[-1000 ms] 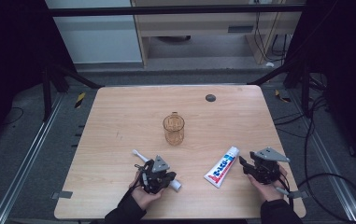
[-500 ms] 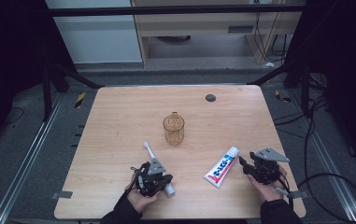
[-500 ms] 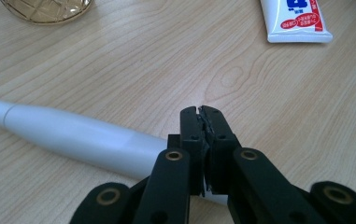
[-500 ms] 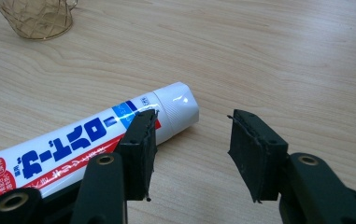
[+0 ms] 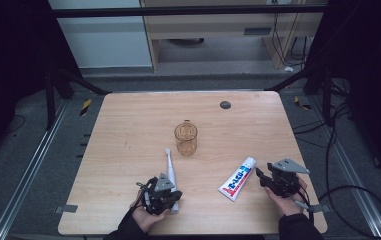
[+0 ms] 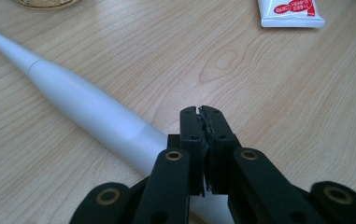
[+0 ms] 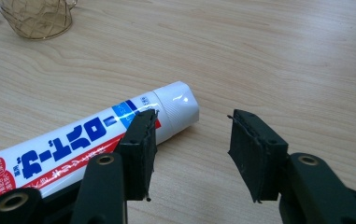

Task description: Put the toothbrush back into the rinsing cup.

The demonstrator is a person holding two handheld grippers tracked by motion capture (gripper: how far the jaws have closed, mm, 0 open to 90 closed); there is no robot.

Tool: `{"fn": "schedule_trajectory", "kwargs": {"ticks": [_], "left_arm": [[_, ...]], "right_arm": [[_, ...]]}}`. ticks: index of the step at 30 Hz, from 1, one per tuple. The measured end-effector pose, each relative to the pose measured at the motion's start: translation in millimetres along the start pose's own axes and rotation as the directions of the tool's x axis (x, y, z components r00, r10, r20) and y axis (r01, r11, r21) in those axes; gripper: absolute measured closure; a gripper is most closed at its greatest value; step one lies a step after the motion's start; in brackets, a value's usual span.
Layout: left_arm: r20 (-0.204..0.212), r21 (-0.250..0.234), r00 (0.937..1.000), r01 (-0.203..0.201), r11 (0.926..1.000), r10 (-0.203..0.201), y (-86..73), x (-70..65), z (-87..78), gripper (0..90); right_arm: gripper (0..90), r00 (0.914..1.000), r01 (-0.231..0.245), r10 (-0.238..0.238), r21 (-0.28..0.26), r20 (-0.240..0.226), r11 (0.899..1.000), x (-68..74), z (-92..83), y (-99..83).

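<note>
The left gripper (image 5: 170, 192) sits with its jaws closed and empty above the toothbrush (image 5: 170, 170), which lies on the counter (image 5: 128, 125) at seven o'clock from the cup (image 5: 186, 138). The right gripper (image 5: 260, 176) is open beside the toothpaste (image 5: 238, 178), at four o'clock from the cup.

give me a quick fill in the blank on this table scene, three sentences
1. The amber glass cup stands ____ on the table.
2. The right claw, jaws apart, hovers beside the ____ end of the toothpaste tube.
3. The white toothbrush points its head toward the ____.

Missing words: upright; cap; cup
</note>
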State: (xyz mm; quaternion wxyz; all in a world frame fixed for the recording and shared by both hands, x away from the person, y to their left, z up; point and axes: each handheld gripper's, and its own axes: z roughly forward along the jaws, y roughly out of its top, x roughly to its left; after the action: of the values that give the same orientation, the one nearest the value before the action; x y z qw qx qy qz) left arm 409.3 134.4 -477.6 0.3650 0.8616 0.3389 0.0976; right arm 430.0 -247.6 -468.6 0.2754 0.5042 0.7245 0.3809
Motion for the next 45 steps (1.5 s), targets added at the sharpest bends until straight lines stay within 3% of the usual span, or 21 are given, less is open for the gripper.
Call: {"fn": "schedule_trajectory", "kwargs": {"ticks": [45], "left_arm": [[-0.040,0.012,0.9984,0.040,0.9991,-0.039,-13.0,17.2,-14.3,86.8]], "right_arm": [[50.9,1.0000,0.008,-0.008,0.008,0.003,1.000,1.2,1.6,-0.5]]}}
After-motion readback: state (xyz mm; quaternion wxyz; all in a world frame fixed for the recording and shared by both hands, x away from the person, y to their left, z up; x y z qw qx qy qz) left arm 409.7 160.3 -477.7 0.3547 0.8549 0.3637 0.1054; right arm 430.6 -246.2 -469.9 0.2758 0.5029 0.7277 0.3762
